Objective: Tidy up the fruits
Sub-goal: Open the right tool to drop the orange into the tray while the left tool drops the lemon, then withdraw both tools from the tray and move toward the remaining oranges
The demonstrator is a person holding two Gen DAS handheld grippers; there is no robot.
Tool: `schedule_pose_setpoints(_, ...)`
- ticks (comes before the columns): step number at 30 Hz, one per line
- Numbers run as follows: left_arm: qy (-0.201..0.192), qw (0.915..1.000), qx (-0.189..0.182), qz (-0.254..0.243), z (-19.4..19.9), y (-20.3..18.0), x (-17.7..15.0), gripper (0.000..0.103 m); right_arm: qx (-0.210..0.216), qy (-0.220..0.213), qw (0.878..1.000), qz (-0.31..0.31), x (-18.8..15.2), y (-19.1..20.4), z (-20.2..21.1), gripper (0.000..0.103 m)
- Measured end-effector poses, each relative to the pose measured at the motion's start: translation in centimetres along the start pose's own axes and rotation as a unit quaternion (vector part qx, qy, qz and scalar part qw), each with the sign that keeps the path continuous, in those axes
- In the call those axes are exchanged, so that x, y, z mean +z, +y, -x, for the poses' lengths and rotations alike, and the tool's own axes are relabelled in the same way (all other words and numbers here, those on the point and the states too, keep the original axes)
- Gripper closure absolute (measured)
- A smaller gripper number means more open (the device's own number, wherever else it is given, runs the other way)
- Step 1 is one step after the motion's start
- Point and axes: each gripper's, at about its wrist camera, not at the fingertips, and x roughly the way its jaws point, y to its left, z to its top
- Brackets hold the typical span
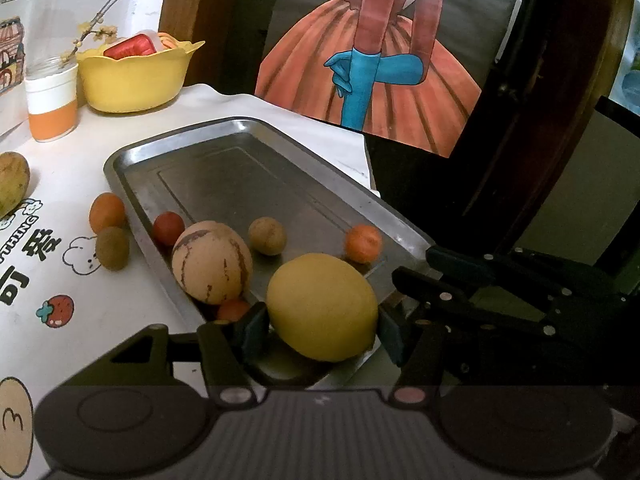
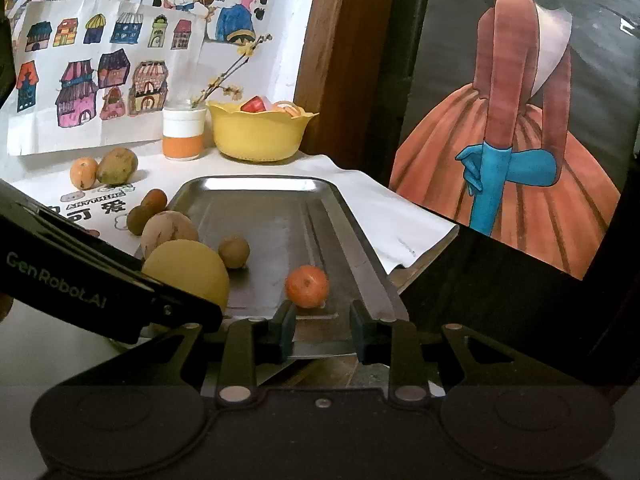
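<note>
Midway, the left gripper clamps the lemon over the tray, where five fruits lie; the right gripper gapes empty beside an orange. Four fruits wait on the cloth.

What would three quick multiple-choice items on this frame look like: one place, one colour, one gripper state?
1. Where is the small orange fruit?
A. in the yellow bowl
B. on the metal tray
C. on the tablecloth

2. What colour is the fruit between the left gripper's pads?
A. yellow
B. green
C. red

3. The right gripper is:
A. shut on a fruit
B. open, nothing held
C. out of view

Answers: 1 B, it sits on the tray's floor. 2 A, the lemon is yellow. 3 B, its pads stand apart with nothing between them.
</note>
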Motion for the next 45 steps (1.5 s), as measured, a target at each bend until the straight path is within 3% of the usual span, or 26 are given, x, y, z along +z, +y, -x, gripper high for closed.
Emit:
schedule_pose_setpoints(10,-0.02,0.9998,-0.003,-0.001,1.8,-0.2,-0.3,0.03,-0.028,-0.017,0.999,-0.007,0.4,-0.4,1.5,0.032)
schedule_pose_setpoints(15,-0.053,0.9986,-0.001,-0.009,3.7,-0.4,-0.3,0.019,-0.046,-0.03,0.998,-0.008,0.9,-0.3,2.4,0.009)
schedule_pose_setpoints(18,-0.073,0.9971,0.003,-0.019,4.8,-0.7,-0.3,0.016,-0.053,-0.036,0.998,-0.002,1.1,0.0,3.0,0.003)
schedule_pose_setpoints(24,-0.117,0.9927,0.019,-0.019,7.5,-0.7,-0.4,0.0,-0.053,-0.044,0.997,-0.019,2.1,0.2,4.8,0.001)
schedule_pose_setpoints(32,-0.152,0.9874,0.043,-0.002,11.4,1.1,-0.8,0.0,-0.038,-0.074,0.996,-0.033,4.2,0.4,9.0,0.001)
schedule_pose_setpoints(45,-0.198,0.974,0.105,0.032,20.2,6.8,-4.2,0.0,-0.042,-0.127,0.989,0.061,7.9,4.5,19.0,0.001)
